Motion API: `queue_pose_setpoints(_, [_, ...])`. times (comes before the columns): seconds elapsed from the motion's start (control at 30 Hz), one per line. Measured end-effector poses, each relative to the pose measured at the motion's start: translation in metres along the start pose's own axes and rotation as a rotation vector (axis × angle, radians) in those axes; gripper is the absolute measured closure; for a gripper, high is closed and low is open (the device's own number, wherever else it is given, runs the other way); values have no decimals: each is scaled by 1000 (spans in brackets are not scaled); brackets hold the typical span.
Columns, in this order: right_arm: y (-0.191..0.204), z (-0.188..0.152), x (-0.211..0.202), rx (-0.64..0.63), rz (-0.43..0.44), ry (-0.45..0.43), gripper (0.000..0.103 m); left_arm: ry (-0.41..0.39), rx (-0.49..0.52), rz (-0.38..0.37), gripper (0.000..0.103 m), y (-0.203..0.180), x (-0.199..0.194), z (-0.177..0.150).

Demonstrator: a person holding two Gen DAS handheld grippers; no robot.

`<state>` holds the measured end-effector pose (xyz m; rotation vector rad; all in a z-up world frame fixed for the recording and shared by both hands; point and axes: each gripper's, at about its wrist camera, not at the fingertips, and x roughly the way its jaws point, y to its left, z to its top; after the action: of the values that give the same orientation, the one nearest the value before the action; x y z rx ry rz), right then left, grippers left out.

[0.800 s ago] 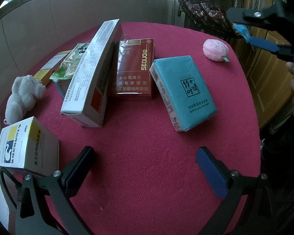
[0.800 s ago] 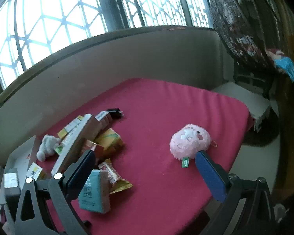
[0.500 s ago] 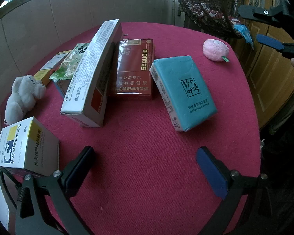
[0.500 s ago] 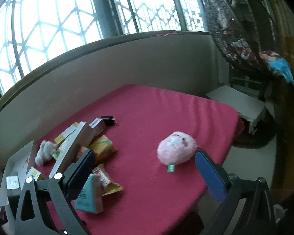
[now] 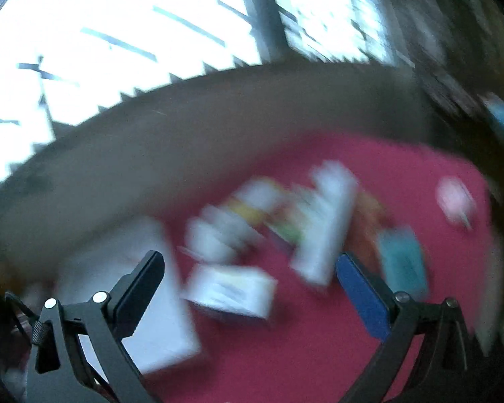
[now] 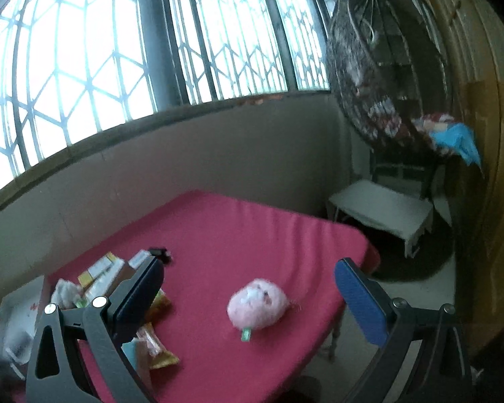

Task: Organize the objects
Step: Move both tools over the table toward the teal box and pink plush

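Barred window behind a low wall, red-covered surface (image 6: pixel 252 235) in a corner, wicker hanging chair and a white stool off to its right. Boxes and packets bunched at the surface's left side: long white carton (image 5: pixel 326 225), teal tissue pack (image 5: pixel 403 265), small white box (image 5: pixel 232 290), snack packets; left wrist view is heavily motion-blurred so labels can't be read. Pink plush toy (image 6: pixel 257 305) sits alone near the front right edge, well apart from the pile.

Step, as a guess: nothing picked up, both tools up above the surface, looks like the approach or choosing phase of organizing. Next move probably calls for dropping the right hand-held gripper (image 6: pixel 248 297) down onto the plush, which lies between its fingers in view, and closing gently since it is soft; steady the left one first.

Left hand-held gripper (image 5: pixel 250 288): jaws spread fully, released, holding and touching nothing. Right hand-held gripper: same, fully spread, empty, clear of the plush
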<state>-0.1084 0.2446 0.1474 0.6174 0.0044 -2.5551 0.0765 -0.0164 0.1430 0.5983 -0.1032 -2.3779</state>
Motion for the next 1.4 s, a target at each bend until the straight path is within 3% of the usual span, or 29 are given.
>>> queue_pose_setpoints(0.03, [3,3,-5,-6,8,-16,0,-50,-62,56,0,13,-12,10])
queue_pose_setpoints(0.1, [10,4,-11,-21,21,-36,0,-66,-166,63,0,45,-26,23])
queue_pose_setpoints(0.23, [31,-3,-17,-65,63,-46,0,152,-282,-64,0,57,2,19])
queue_pose_setpoints(0.33, [43,-8,-20,-86,97,-34,0,271,-281,-16,0,51,23,0])
queue_pose_setpoints(0.47, [52,-10,-20,-113,121,-32,0,339,-252,-20,0,33,37,-19])
queue_pose_setpoints(1.17, [47,-9,16,-82,86,59,0,341,-204,-64,0,12,33,-23])
queue_pose_setpoints(1.27, [41,-11,37,-99,84,116,0,368,-161,-162,0,-1,42,-27])
queue_pose_setpoints(1.4, [16,-17,71,-64,101,216,0,449,-72,-410,0,-36,64,-38])
